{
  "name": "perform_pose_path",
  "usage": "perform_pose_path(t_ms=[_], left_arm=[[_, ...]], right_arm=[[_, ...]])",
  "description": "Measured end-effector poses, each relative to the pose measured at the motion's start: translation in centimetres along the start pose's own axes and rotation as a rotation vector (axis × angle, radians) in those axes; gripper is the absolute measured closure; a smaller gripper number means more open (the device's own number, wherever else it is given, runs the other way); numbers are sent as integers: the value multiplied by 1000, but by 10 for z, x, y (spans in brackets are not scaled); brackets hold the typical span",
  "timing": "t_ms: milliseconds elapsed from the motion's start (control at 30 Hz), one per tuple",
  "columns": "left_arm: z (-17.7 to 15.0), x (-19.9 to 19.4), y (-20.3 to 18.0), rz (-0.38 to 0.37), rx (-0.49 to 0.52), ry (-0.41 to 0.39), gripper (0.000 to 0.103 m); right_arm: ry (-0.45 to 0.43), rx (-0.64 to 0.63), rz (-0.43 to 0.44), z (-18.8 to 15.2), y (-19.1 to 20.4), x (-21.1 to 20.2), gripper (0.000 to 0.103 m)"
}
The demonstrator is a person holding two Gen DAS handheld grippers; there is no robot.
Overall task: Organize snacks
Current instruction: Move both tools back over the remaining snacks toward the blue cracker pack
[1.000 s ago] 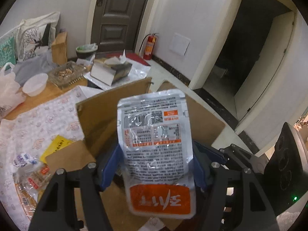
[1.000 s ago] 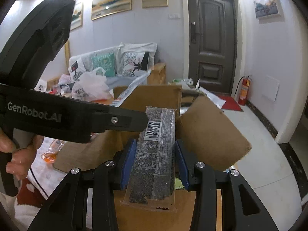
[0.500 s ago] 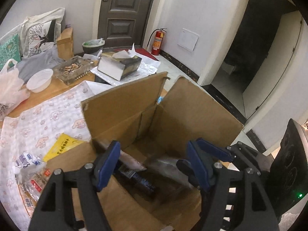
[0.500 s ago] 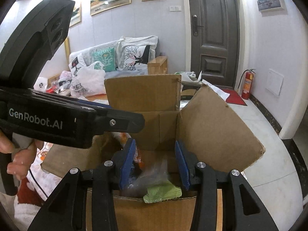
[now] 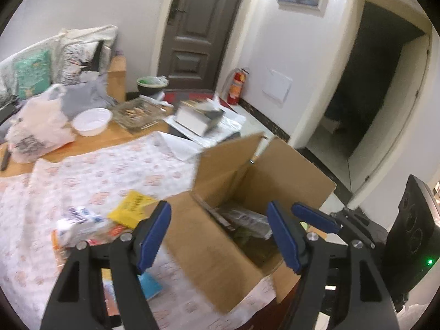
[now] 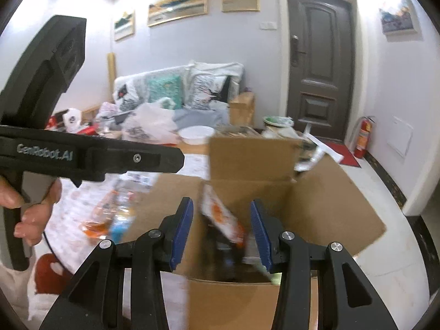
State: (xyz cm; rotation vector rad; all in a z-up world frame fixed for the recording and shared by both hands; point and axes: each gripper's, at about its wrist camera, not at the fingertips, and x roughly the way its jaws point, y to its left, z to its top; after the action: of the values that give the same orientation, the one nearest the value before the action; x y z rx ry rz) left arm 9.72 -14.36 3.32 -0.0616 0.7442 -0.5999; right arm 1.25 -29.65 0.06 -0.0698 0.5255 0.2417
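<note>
Left gripper [image 5: 220, 233] jaws apart, empty, right gripper [image 6: 221, 229] likewise spread, both above open cardboard box [image 5: 220, 250], snack packets [image 5: 244, 220] inside

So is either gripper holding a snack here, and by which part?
Nothing is held. The left gripper and right gripper are both open and empty above the box.

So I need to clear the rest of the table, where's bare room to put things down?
Free: patterned cloth between the white bowl and the yellow packet. Crowded: loose snack packs left of the cardboard box, and the table's far edge around the tissue box.
</note>
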Motion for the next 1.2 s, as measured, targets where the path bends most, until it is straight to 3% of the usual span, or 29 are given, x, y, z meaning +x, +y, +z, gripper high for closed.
perform_pose_path(t_ms=[167, 267, 367, 633, 833, 967, 1100, 1200], left_arm=[[-14, -43, 39, 45, -61, -66, 31], [-28, -63, 67, 66, -97, -90, 30], [-45, -76, 90, 98, -106, -104, 29], [-89, -64, 154, 138, -166, -37, 28], [-110, -33, 182, 175, -184, 35, 28], [-122, -11, 194, 180, -186, 90, 28], [-126, 7, 200, 160, -192, 116, 28], [-125, 16, 203, 136, -200, 124, 28]], right_arm=[[-1, -48, 84, 11, 53, 1, 64], [14, -91, 120, 14, 90, 9, 57], [47, -121, 159, 12, 121, 22, 57], [166, -188, 205, -4, 178, 72, 57], [260, -178, 187, -19, 183, 115, 55], [298, -152, 153, -25, 176, 139, 39], [322, -148, 109, -30, 168, 158, 29], [344, -164, 107, -34, 169, 170, 27]])
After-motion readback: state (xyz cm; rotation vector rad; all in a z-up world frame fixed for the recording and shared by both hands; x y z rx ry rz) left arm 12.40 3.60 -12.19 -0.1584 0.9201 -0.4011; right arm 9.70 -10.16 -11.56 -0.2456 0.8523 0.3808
